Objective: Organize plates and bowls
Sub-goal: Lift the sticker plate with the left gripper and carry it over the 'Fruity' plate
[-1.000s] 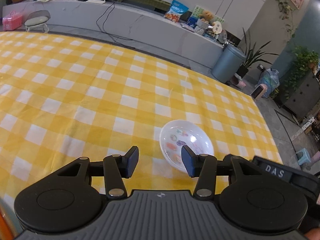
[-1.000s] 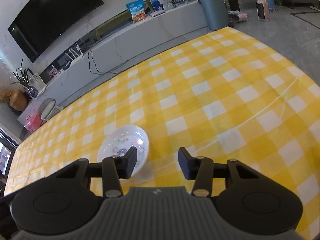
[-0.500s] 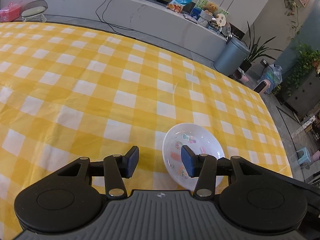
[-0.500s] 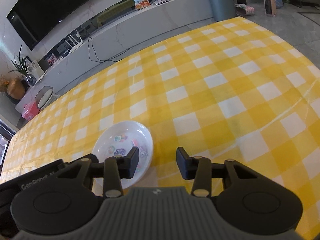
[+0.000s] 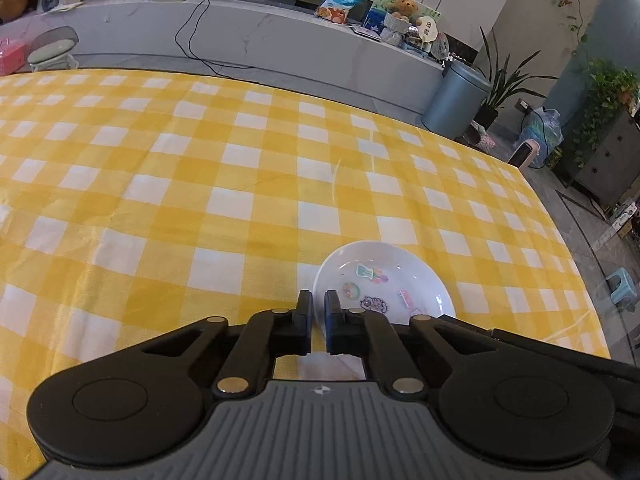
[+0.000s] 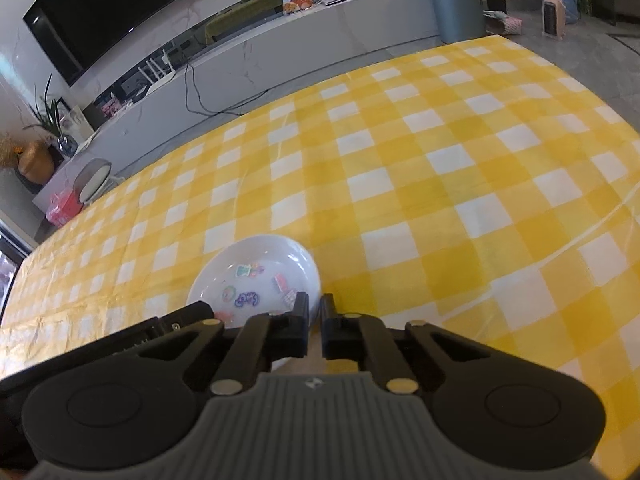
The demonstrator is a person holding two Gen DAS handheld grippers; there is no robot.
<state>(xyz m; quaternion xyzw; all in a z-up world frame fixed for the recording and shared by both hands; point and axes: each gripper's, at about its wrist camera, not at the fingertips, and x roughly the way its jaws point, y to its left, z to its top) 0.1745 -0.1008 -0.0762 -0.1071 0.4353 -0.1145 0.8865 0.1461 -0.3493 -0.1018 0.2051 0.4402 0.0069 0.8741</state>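
A white bowl (image 5: 384, 280) with small coloured cartoon prints inside sits on the yellow checked tablecloth (image 5: 200, 200). My left gripper (image 5: 318, 312) is shut on the bowl's left rim, one finger inside and one outside. In the right wrist view the same bowl (image 6: 256, 276) shows, and my right gripper (image 6: 315, 316) is shut on its right rim. Part of the other gripper's black body (image 6: 160, 328) shows at the bowl's left.
The table's far edge meets a grey floor and a long low white cabinet (image 5: 240, 40). A blue-grey bin (image 5: 456, 100) and plants stand beyond the far right corner. The table's right edge (image 5: 568, 248) is close to the bowl.
Both grippers moved in onto the bowl and went from wide open to shut on its opposite rims. The bowl now lies nearer to both cameras.
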